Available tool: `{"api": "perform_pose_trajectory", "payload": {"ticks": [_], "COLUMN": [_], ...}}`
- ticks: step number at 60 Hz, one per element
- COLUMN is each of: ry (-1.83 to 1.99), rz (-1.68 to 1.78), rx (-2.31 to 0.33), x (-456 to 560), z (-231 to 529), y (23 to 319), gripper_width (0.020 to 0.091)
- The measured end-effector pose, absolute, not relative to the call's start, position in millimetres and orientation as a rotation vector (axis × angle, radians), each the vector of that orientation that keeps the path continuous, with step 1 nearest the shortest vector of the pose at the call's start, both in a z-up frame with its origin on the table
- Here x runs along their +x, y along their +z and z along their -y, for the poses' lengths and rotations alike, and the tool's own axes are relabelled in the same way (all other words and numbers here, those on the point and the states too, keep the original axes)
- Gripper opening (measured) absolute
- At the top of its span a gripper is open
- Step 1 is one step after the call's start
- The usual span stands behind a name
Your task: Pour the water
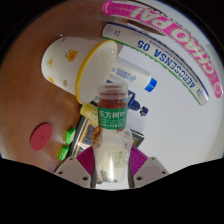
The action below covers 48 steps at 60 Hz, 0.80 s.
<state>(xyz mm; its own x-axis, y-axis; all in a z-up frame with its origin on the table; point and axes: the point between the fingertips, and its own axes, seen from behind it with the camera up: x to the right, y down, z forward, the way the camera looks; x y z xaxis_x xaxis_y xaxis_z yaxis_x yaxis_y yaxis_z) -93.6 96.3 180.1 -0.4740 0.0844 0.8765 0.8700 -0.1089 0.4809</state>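
Observation:
A clear plastic water bottle (111, 140) with a red cap and a green label stands between my fingers, and both pink pads (85, 160) press on its lower body. My gripper (112, 170) is shut on it. The bottle's neck reaches up toward a white paper cup (78, 66) with small coloured prints, which appears tilted in this view, its open mouth facing the bottle's cap. The cap sits right at the cup's rim. No water shows flowing.
Beyond the cup lie several boxes with printed lettering, one pink and white (165, 28), one white with green text (160, 70). A small pink round object (42, 137) rests on the brown table to the left. A white surface (190, 135) spreads to the right.

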Motion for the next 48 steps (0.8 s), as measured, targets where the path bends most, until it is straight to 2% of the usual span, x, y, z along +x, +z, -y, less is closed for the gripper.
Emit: {"api": "perform_pose_trajectory", "payload": {"ticks": [9, 20, 25, 35, 48], "ry": [-1.563, -1.163, -0.921, -0.421, 0.000], "rz": [1.496, 1.179, 0.993, 0.618, 0.305], "rx": [-1.133, -1.457, -1.621, -1.842, -1.944], "x": [-93.4, -83.6, -77.2, -70.0, -65.1], "z": [-93.4, -82.5, -75.9, -71.7, -77.6], "y": [186.3, 199.4, 196.1, 173.7, 119.8], "gripper_width": [0.0428, 0.0432, 0.0432, 0.0432, 0.0436]}}
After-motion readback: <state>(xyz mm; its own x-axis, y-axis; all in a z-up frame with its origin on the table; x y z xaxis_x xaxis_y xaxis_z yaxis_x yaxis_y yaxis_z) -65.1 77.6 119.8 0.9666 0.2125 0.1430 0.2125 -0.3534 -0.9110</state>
